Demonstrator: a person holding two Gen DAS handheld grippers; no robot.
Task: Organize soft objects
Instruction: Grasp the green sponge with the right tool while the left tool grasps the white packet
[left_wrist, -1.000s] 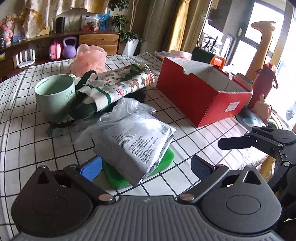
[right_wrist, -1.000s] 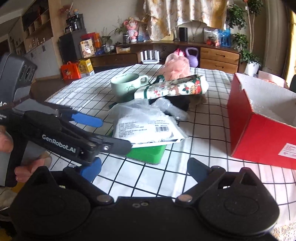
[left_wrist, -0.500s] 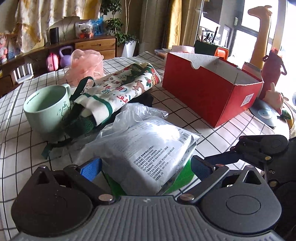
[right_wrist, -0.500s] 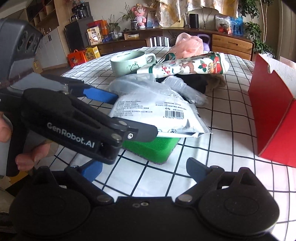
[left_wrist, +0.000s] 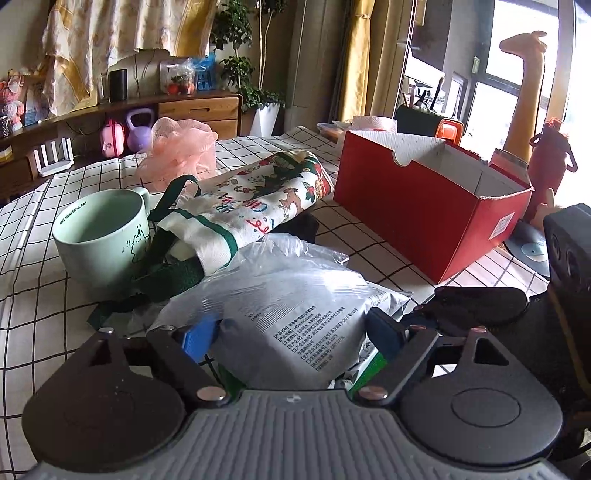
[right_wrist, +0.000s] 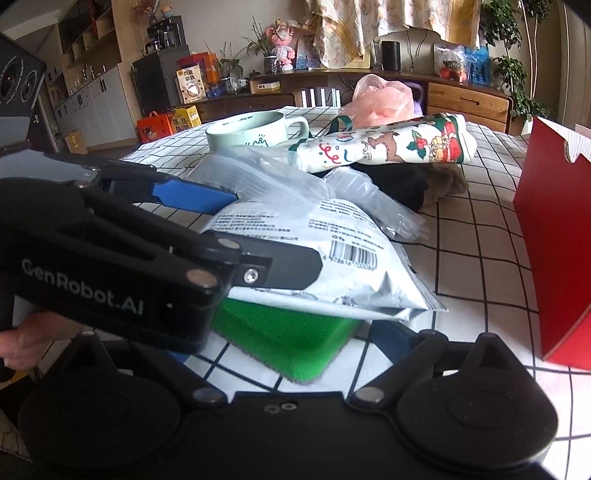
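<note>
The left tool (left_wrist: 291, 338) straddles the silver pouch (left_wrist: 295, 317), jaws closing on its flanks; whether the pads (left_wrist: 197, 338) press yet cannot be confirmed. The pouch lies on a green sponge (right_wrist: 288, 336) on the checked surface (right_wrist: 480, 266). The right tool (right_wrist: 288, 354) stands apart, empty, just before the sponge. Step in hand: securing the pouch. The next move probably calls for a firm clamp, then a lift toward the red box (left_wrist: 424, 214) at right. Beyond lie a printed cloth roll (left_wrist: 255, 210), green mug (left_wrist: 103, 236) and pink mesh puff (left_wrist: 181, 151).
</note>
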